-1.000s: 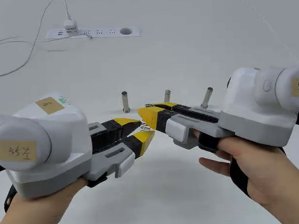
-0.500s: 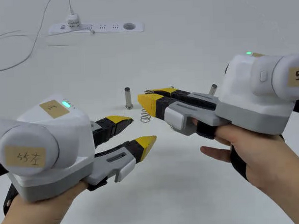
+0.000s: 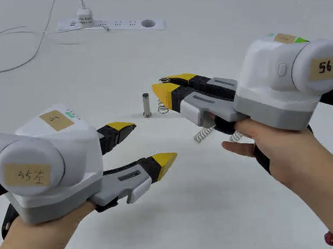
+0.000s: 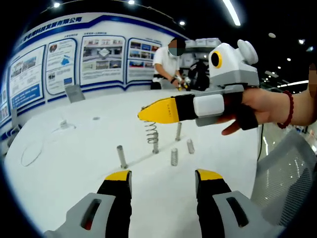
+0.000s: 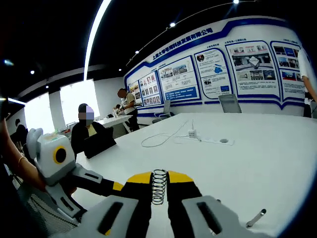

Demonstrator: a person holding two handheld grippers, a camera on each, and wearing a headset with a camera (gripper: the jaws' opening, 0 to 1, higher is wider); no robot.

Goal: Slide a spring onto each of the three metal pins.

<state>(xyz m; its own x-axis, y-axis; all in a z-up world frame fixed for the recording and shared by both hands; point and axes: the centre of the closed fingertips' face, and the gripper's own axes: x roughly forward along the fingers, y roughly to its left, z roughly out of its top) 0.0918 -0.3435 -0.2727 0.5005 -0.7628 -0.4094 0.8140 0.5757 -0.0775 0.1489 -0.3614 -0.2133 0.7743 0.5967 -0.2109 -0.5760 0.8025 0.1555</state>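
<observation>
The right hand-held gripper (image 5: 158, 177) was clamped on a spring (image 5: 158, 191), held upright just over the middle pin (image 4: 155, 148). The left hand-held gripper (image 4: 163, 173) stood apart, empty. No pin looked sleeved yet, and two loose springs (image 3: 205, 133) lay waiting on the surface (image 3: 213, 210).

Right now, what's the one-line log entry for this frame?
left gripper: open, empty | right gripper: fingers shut on spring | loose springs: two lying on table

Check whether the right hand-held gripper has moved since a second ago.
Yes. Against the pin, the right hand-held gripper has risen: its tips were level with the pin's base and now near its top.
</observation>
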